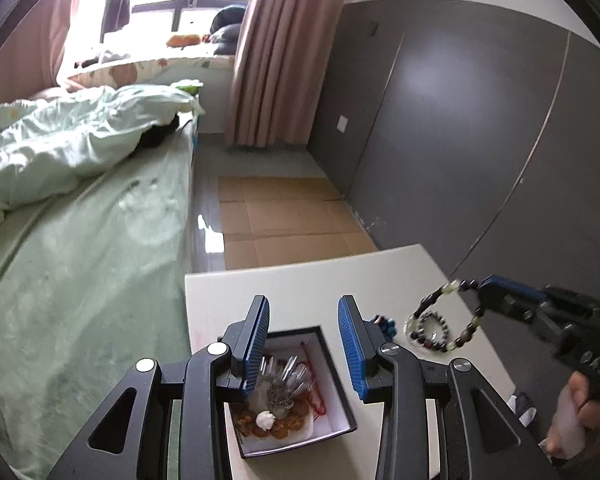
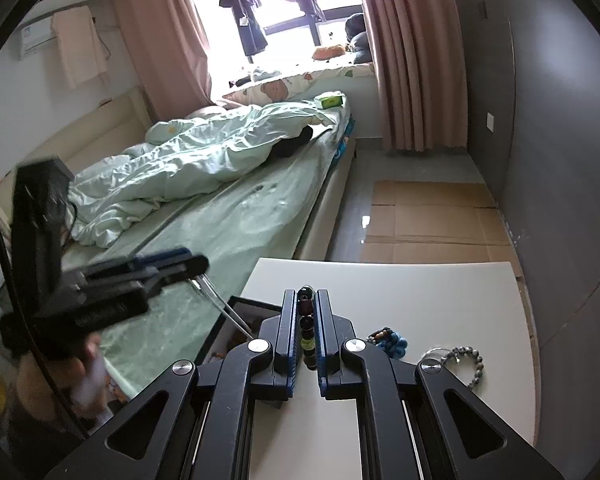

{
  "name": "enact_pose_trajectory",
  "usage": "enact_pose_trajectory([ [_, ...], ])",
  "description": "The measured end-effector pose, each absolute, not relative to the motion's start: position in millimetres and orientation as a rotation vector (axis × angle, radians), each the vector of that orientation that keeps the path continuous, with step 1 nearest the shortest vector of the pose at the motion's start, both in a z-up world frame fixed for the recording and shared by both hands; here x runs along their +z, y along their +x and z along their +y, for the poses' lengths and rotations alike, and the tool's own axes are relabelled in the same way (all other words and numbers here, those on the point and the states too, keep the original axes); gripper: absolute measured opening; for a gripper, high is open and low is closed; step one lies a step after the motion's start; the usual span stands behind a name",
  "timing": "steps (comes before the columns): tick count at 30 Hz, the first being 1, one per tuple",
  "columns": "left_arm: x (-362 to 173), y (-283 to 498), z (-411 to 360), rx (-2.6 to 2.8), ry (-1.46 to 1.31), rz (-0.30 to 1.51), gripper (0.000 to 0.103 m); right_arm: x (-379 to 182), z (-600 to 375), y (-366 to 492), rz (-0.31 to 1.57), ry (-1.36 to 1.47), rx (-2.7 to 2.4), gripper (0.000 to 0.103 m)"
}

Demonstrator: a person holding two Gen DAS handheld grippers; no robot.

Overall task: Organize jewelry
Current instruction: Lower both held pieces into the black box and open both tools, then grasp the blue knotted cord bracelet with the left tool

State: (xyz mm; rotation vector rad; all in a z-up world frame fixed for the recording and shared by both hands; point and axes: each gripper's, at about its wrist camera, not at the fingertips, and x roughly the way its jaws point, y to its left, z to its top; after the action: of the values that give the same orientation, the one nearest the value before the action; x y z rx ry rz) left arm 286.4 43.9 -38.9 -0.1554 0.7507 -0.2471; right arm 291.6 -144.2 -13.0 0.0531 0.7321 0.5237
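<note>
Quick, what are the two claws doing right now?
Left gripper: open, holding nothing, above the jewelry box.
Right gripper: closed on the beaded bracelet.

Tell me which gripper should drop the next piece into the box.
Right. The right gripper is already shut on the beaded bracelet, held up above the table. The left gripper is open and empty over the jewelry box.
</note>
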Motion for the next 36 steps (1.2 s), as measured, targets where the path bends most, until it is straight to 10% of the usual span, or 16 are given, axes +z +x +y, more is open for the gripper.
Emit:
enact_pose_trajectory([
  [23,-57,244,109,-0.111,-0.251,0.759,0.094,-63,-70,314,0.864,0.143,0.718,0.009],
  [25,-58,244,111,-0.104,-0.253,0.763,0.097,-71,-63,319,0.909,0.134,0.722,0.018],
  [28,-58,242,112,-0.116,-0.263,0.758,0.103,-77,-71,320,0.915,0.150,0.678,0.067],
  [36,-54,244,88,-0.167,-0.249,0.753,0.103,-74,-120,304,0.879,0.223,0.585,0.087],
])
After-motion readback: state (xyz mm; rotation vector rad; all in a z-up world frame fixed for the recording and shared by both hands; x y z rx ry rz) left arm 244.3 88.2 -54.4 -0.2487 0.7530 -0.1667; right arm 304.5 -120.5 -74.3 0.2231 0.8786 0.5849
